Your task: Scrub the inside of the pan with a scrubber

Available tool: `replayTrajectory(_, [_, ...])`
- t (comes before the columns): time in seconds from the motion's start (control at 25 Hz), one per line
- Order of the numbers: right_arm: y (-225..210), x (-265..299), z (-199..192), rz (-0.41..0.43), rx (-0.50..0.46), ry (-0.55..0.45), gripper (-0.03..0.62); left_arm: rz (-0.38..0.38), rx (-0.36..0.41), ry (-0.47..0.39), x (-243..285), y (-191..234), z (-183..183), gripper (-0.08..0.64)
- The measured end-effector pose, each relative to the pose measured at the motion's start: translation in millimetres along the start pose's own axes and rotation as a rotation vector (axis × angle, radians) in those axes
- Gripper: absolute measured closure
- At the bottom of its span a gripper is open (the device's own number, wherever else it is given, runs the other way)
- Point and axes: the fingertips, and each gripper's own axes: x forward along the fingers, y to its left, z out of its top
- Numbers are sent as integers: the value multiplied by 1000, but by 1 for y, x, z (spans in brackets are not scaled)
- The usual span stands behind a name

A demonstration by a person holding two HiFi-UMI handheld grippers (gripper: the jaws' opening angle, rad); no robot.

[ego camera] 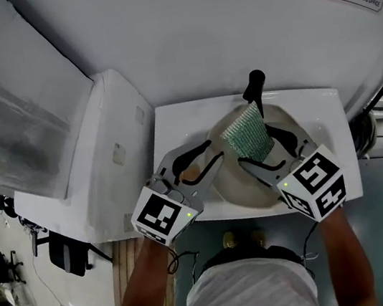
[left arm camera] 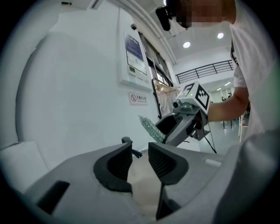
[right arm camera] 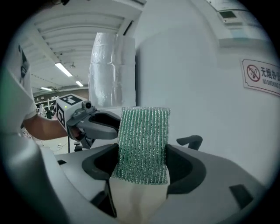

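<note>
The fingers [ego camera: 263, 167] of the right gripper [ego camera: 262, 150] clamp the green scrubber [ego camera: 247, 139] upright above the cream pan [ego camera: 231, 182] in the white sink [ego camera: 317, 102], seen from the head view; the left gripper [ego camera: 203, 158] hangs at the pan's left rim. The left gripper view shows its pads [left arm camera: 117, 164] partly apart, nothing pinched. The right gripper view has the scrubber squeezed between both pads. Scrubbing looks not yet begun: next the person must lower the scrubber onto the pan's inside.

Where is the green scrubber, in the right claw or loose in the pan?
In the right claw: both jaws press the green scrubber, held upright over the pan.
</note>
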Motion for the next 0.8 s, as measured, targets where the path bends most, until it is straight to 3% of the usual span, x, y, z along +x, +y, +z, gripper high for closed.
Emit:
replayTrajectory(0.44, [10, -28, 47, 8, 27, -319, 253, 67, -62, -172, -5, -6, 40, 523])
replayTrajectory(0.8, [15, -49, 60, 6, 64, -478, 253, 106, -80, -277, -16, -10, 63, 543])
